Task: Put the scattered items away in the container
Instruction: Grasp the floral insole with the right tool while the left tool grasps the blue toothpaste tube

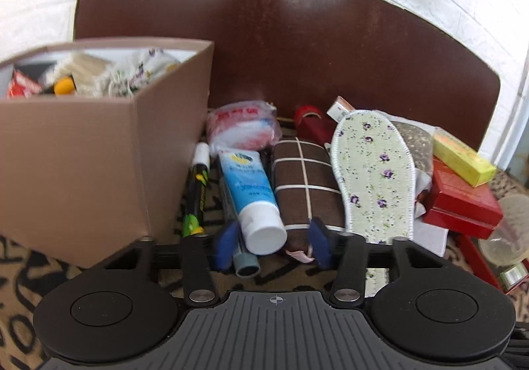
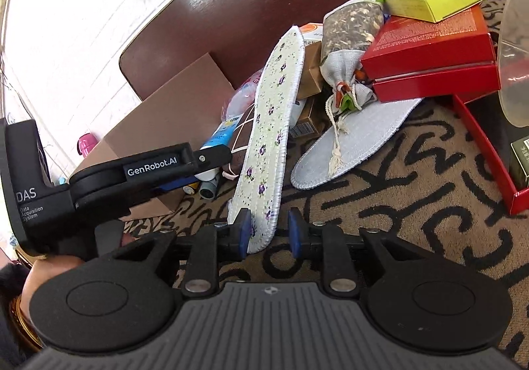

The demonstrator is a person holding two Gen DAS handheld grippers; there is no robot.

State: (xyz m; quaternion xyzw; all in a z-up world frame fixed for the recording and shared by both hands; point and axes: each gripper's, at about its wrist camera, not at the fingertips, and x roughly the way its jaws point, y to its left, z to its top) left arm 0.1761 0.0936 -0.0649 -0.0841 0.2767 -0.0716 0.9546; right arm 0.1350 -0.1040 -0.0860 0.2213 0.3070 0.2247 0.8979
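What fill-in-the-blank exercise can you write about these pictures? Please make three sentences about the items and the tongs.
1. The ____ box lies on top of the red box.
2. The right tongs straddle the floral insole, whose small flowers are ____.
3. The blue tube lies between the pads of the left tongs, and its cap is ____.

Missing words: yellow; purple; white.

Box [image 1: 82,152] left; tube [image 1: 251,191], pouch [image 1: 304,185], insole [image 1: 373,171] side by side rightward.
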